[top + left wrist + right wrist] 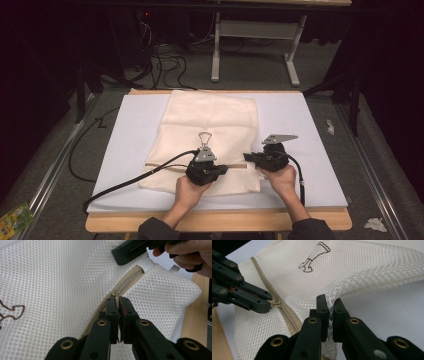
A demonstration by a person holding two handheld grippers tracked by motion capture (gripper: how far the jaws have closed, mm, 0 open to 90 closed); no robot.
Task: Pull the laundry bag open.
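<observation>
Between my two claws lies a cream mesh laundry bag (pixel 210 135), flat on the white sheet (pixel 310 130) that covers the table (pixel 220 220). Its zipper (pixel 130 281) runs from the left claw (pixel 117 303) across towards the right claw (pixel 331 305).

Left claw: jaws together, clamped on the zipper pull (pixel 115 295) where the tape parts. Right claw: jaws together, pinching a fold of mesh at the bag's edge, just beside the zipper's end, with the fabric bunching up between the pads.

Handling, my judgement: the bag is very light, soft and floppy, with no stiffness of its own. It puckers wherever I tug it. The open weave gives the pads fair purchase, but it could snag or stretch under a hard pull. Best holds are the two I have: the small metal pull for sliding, and a doubled fold of mesh near the zipper line as anchor. Tension along the tape should keep the slider from jamming.

Around: a brown printed motif (pixel 314 258) sits on the mesh beyond the right claw, well off the zipper. Cables (pixel 135 177) trail back from both claws across the sheet. Nothing stands in the slider's path; loose mesh riding up into the teeth is the one obstruction I expect.
</observation>
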